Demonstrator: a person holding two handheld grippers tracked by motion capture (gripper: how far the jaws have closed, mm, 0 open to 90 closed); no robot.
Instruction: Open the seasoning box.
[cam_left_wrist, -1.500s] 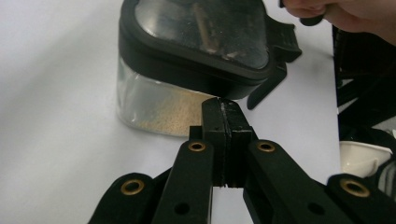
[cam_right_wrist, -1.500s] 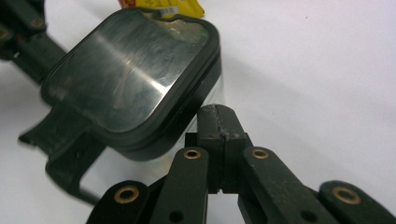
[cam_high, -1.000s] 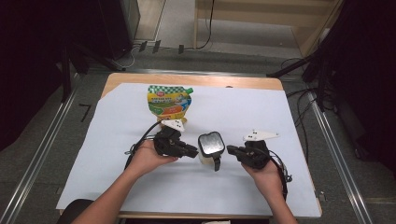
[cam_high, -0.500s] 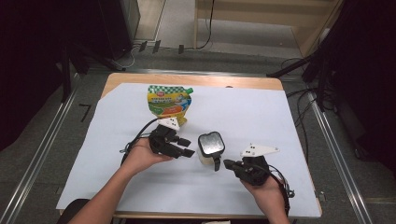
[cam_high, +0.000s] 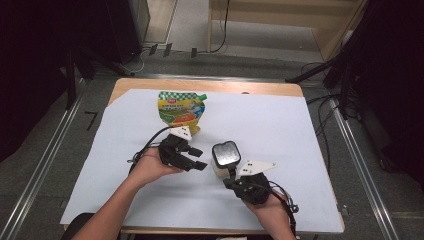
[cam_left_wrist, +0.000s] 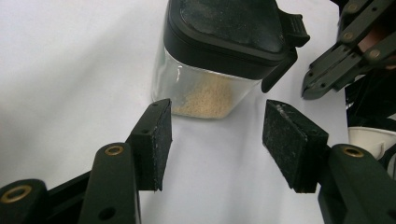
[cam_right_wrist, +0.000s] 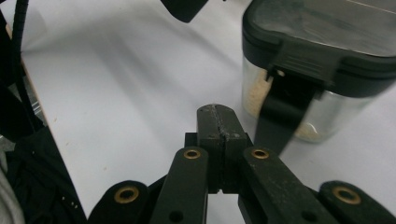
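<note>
My right hand-held gripper (cam_high: 231, 175) pulled back toward me, jaws pressed together, empty. Left hand-held gripper (cam_high: 196, 159) spread wide, just beside the jar (cam_high: 225, 156) mid-counter (cam_high: 300, 130). Latch down; probably regrasping next.

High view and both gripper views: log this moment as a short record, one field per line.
surface: table under a white sheet
container: clear jar with black lid, granules at its bottom, upright near the middle
pouch: colourful spouted pouch lying flat, farther back
left gripper: open, jaws facing the jar, not touching it
right gripper: shut, empty, beside the jar's latch
</note>
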